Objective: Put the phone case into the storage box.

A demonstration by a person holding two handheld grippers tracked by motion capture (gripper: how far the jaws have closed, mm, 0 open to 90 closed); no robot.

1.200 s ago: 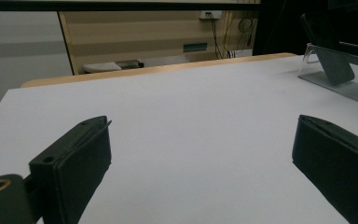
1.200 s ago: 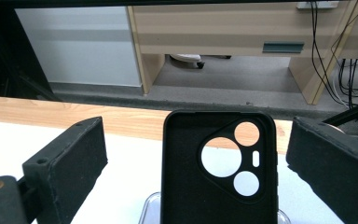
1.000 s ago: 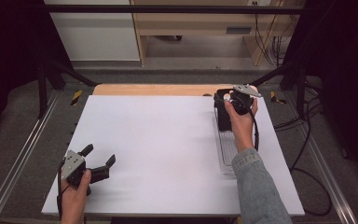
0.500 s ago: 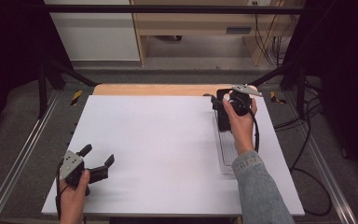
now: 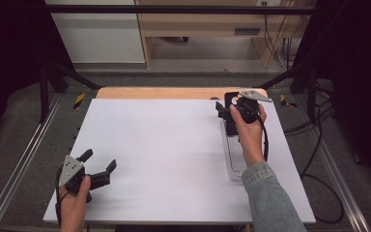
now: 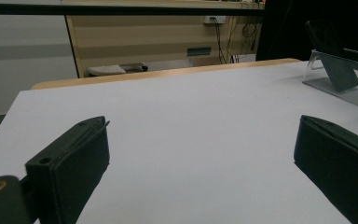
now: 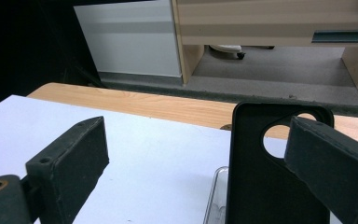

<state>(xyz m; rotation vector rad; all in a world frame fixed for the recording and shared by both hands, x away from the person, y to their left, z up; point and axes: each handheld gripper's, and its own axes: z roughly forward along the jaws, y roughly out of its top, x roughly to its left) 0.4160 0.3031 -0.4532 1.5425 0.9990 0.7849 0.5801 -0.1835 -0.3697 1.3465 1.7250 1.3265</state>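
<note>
in the high view, the left hand-held gripper (image 5: 100, 167) rests low at the near left corner of the white surface (image 5: 164, 145), its jaws spread wide with nothing between them. the right hand-held gripper (image 5: 224, 113) is held at the far right of the surface, just at a black phone case (image 5: 232, 104) that stands upright on the far end of a clear plastic stand (image 5: 235, 157). the stand lies along the right side of the surface, and the person's denim sleeve (image 5: 270, 198) crosses beside its near end. a strip of bare wood (image 5: 174, 92) shows along the far edge beyond the white sheet.

in the left gripper view, the two black jaws stand far apart over plain white surface (image 6: 191, 121), holding nothing. well off at the upper right, the dark phone case (image 6: 333, 56) leans on the clear stand (image 6: 349, 91).

in the right gripper view, the jaws are parted. the black phone case (image 7: 265, 172) stands upright close in front, its inside facing the camera, with a round camera cut-out near its top. the right-hand jaw overlaps the case's right edge; whether it touches the case cannot be told. the left-hand jaw stands clear, over the white surface (image 7: 158, 163). the rim of the clear stand (image 7: 216, 196) shows just left of the case's foot.
</note>
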